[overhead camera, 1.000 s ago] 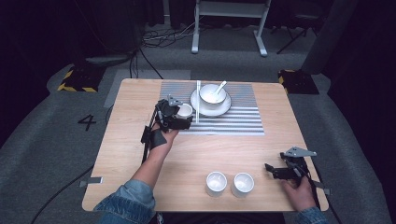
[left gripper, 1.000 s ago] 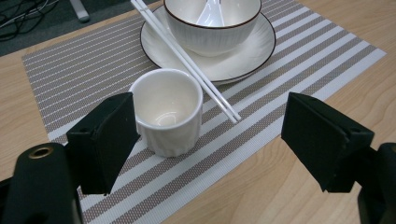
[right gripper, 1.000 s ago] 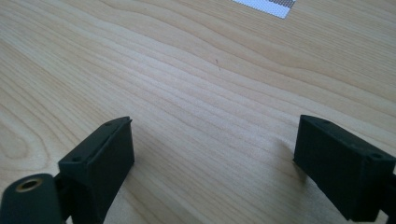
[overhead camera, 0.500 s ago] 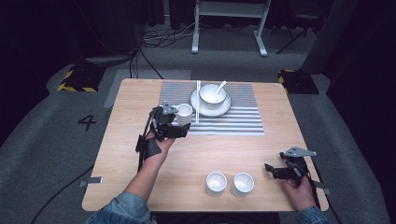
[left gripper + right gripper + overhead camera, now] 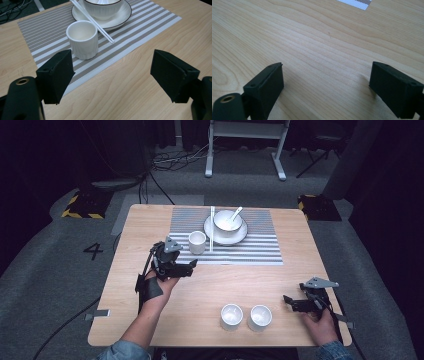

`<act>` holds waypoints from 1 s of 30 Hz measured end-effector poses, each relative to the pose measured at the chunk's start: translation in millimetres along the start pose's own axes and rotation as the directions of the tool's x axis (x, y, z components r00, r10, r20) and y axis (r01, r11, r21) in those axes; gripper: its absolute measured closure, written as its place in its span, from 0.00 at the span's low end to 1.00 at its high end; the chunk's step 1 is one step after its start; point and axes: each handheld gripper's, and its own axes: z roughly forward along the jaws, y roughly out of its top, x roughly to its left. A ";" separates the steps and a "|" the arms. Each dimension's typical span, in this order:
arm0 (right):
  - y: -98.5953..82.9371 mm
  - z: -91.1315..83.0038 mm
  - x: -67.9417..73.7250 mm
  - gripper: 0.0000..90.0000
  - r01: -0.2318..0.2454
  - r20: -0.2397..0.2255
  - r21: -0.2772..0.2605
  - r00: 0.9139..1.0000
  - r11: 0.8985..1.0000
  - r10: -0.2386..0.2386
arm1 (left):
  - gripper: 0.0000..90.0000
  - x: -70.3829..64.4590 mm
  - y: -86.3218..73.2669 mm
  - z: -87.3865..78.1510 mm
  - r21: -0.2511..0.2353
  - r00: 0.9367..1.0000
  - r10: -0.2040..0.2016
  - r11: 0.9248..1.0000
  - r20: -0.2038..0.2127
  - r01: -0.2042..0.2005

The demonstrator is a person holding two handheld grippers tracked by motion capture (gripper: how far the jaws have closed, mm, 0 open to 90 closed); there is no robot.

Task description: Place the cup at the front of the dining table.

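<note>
Wooden table [image 5: 210, 285] carries a striped placemat [image 5: 250, 250] toward twelve o'clock; on its near left part a white cup [image 5: 83, 38] stands upright, chopsticks [image 5: 92, 21] just beside it. The left gripper [image 5: 111, 75], at the cup's seven o'clock, is spread wide and empty. The right gripper [image 5: 325, 85], likewise agape, sits at four o'clock beside two cups [image 5: 246, 316], possibly empty.

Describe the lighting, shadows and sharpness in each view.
High view: table evenly lit, surroundings dark, image soft and low in detail. Left gripper view: cup and mat sharp, soft shadow at the cup's base, near jaws slightly blurred. Right gripper view: wood grain crisp mid-frame, faint shadow beside the right-hand jaw, no glare.
</note>
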 end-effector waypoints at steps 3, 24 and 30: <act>0.0 0.0 0.0 0.14 0.000 0.000 0.000 1.000 1.000 0.000 | 0.21 -0.4 -5.9 -8.4 -0.005 1.000 -0.004 1.000 0.007 0.004; 0.0 0.0 0.0 0.14 0.000 -0.001 0.000 1.000 1.000 0.000 | 0.21 -11.6 -47.3 -35.6 0.006 1.000 0.012 1.000 0.029 -0.012; 0.0 0.0 0.0 0.14 0.000 -0.001 0.000 1.000 1.000 0.000 | 0.21 -13.7 -64.0 -43.6 0.015 0.999 0.024 1.000 0.021 -0.025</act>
